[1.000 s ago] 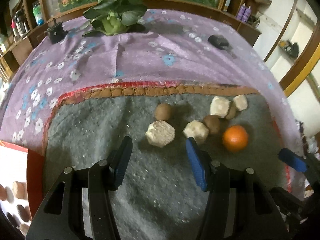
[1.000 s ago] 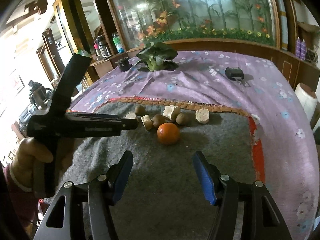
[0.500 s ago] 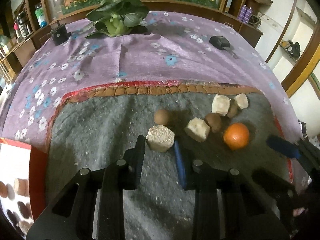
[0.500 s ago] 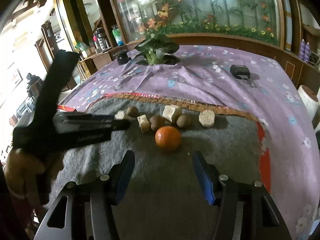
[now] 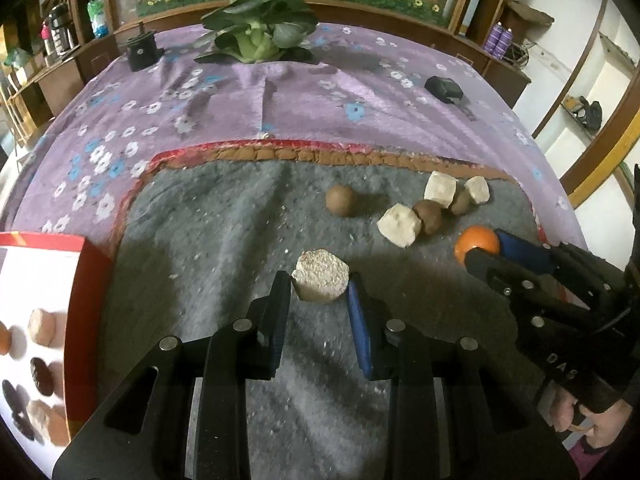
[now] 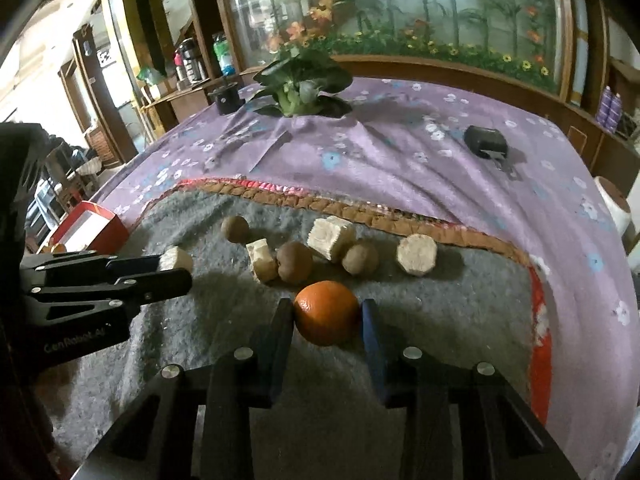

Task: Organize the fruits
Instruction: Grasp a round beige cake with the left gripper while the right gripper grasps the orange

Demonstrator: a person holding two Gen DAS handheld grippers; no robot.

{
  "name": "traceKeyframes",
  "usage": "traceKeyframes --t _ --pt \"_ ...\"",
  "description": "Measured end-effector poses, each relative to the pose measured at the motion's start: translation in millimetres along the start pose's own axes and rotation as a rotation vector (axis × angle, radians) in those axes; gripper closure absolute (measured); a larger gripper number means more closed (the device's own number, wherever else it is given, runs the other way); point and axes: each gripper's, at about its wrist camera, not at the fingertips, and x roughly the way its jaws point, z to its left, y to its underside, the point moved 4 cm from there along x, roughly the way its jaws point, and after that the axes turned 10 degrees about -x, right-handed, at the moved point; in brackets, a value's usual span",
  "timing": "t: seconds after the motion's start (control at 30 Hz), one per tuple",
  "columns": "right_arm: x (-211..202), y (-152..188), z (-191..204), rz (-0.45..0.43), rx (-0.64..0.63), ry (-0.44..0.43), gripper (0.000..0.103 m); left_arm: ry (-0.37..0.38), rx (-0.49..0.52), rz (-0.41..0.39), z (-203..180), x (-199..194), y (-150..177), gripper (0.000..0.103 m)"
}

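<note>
Left wrist view
Our left gripper (image 5: pixel 320 300): we have it clenched on the pale faceted block (image 5: pixel 320 281), both pads pressed against its sides.
Block position: held just over the grey felt mat (image 5: pixel 224 240), at the near middle of the mat.
Other fruit: we see a brown round fruit (image 5: pixel 340 200) alone farther back; to its right, two more pale blocks, two brown fruits and another block sit in a tight cluster.
Orange (image 5: pixel 476 242): on the mat at the right, with the tips of our right gripper (image 5: pixel 486 250) on either side of it.
Red-rimmed box (image 5: pixel 90 280): at the left edge of the mat, with brown and pale pieces inside.
Beyond the mat: purple flowered cloth (image 5: pixel 320 92), a leafy green vegetable (image 5: pixel 256 32), a small black object (image 5: pixel 443 88).

Right wrist view
Our right gripper (image 6: pixel 327 320): its jaws are closing, the orange (image 6: pixel 326 312) is between them, and both pads look to be against its sides.
Orange position: on the grey mat (image 6: pixel 440 320), in front of the row of brown fruits and pale blocks.
Our left gripper (image 6: pixel 176 266): at the left, gripping the pale block (image 6: pixel 176 258) at its tips.
Red box (image 6: pixel 94 226): behind it, at the mat's far left corner.
</note>
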Motion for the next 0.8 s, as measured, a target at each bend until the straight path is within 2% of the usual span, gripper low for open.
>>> traceKeyframes --t 0.1,0.33,0.6,0.8 --pt "-13 6 2 -0.019 0.039 -0.036 0.07 -0.009 -0.006 -0.009 2 -6 7 0.076" --pt "-39 11 20 -0.061 0.04 -0.035 0.07 -0.034 -0.015 -0.022 9 -20 22 0.076" --pt "-51 2 65 -0.086 -0.037 -0.055 0.07 -0.075 -0.023 -0.083 25 -50 30 0.076" --pt "-53 -5 96 -0.1 -0.07 -0.102 0.07 -0.093 -0.049 -0.11 44 -69 33 0.075"
